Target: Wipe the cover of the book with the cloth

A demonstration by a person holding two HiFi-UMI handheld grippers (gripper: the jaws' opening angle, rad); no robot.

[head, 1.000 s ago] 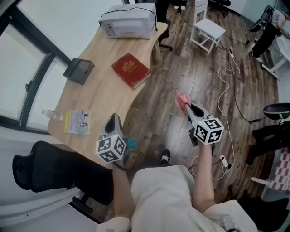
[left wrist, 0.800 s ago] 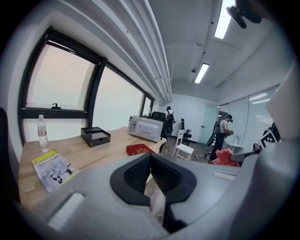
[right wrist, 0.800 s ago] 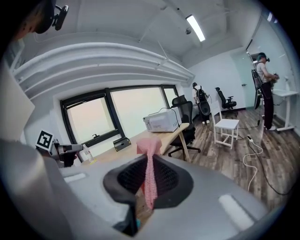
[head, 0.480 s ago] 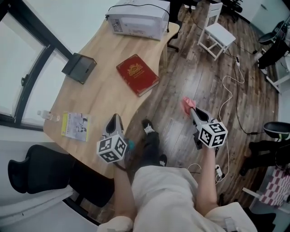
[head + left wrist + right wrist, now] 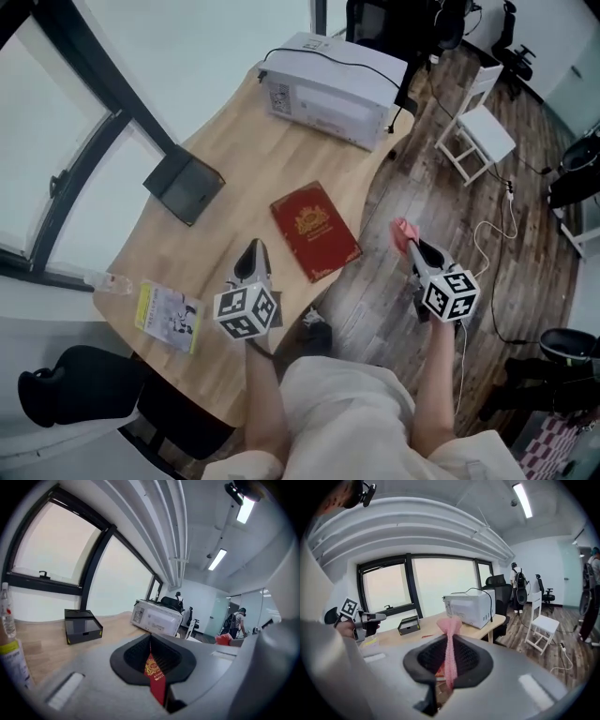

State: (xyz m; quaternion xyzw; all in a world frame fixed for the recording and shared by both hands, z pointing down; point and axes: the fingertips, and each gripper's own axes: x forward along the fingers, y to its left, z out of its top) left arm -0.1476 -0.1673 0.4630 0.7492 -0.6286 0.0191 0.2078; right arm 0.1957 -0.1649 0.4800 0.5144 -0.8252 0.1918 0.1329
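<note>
Closer now: left gripper [image 5: 252, 250] and right gripper [image 5: 413, 247] have reached the table [image 5: 234, 169], book [image 5: 315, 231] lying between them.
Left jaws are nearly together, empty; right jaws pinch the pink cloth [image 5: 404, 232] just off the table's edge.

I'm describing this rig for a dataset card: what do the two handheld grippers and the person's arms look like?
Both are alike: the left gripper and right gripper have grey bodies tapering to a point, black ribbed pads inside, and a cube of black-and-white square markers at the rear. The forearms are bare; the clothing is cream.
</note>
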